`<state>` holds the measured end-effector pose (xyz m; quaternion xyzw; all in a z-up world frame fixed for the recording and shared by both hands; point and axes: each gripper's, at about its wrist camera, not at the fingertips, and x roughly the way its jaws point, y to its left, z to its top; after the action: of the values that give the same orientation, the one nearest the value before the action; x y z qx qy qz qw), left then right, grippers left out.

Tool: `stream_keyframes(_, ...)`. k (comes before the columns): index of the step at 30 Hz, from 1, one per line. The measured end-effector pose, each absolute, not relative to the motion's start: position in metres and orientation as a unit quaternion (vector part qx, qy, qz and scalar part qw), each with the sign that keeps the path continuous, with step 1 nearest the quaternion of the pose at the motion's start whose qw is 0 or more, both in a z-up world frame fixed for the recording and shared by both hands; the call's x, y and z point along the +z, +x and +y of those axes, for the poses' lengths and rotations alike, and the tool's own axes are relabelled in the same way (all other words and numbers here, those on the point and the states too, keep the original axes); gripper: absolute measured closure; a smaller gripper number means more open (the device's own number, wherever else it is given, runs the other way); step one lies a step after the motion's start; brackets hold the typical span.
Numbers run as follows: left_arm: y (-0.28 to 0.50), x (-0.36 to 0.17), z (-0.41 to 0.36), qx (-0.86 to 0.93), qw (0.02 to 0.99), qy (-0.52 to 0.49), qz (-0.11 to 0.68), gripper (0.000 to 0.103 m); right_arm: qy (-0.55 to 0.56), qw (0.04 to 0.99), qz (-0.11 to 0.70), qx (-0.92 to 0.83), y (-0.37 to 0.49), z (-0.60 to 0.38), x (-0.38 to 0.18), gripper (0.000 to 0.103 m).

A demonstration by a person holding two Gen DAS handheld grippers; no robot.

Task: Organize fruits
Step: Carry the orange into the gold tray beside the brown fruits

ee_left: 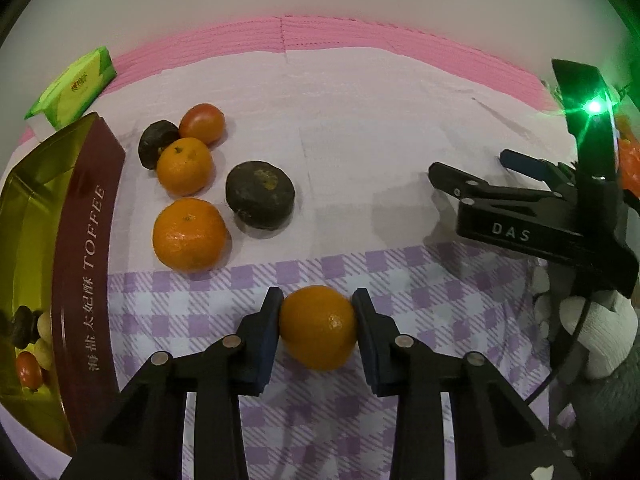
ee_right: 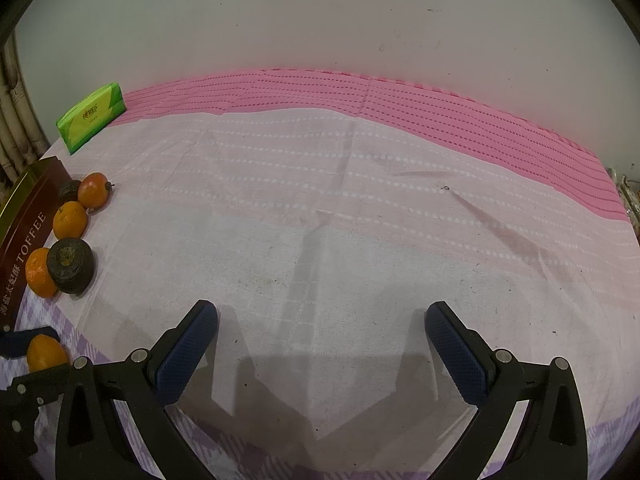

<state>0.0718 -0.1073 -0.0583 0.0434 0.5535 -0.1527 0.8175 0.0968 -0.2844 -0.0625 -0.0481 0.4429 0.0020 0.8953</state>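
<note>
My left gripper (ee_left: 317,312) is shut on an orange mandarin (ee_left: 319,327) over the purple checked cloth; it also shows in the right wrist view (ee_right: 46,352). On the cloth to the left lie two more mandarins (ee_left: 189,235) (ee_left: 184,166), a reddish fruit (ee_left: 202,123) and two dark fruits (ee_left: 260,194) (ee_left: 156,142). They lie beside a gold TOFFEE tin (ee_left: 86,264) that holds several small fruits (ee_left: 28,344). My right gripper (ee_right: 322,318) is open and empty over bare cloth; it shows at the right in the left wrist view (ee_left: 468,176).
A green tissue pack (ee_left: 74,84) lies at the back left, also in the right wrist view (ee_right: 91,115). A pink cloth strip (ee_right: 400,96) runs along the wall. A white-gloved hand (ee_left: 592,328) holds the right gripper.
</note>
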Motion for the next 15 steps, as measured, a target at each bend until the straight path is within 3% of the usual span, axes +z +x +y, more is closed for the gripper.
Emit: stream_keyframes(15, 0.062, -0.024, -0.075, -0.151, 0.829, -0.001, 0.539, 0.072, -0.048, 0.895, 0.443, 0.001, 0.097, -0.284, -0.063, 0.0)
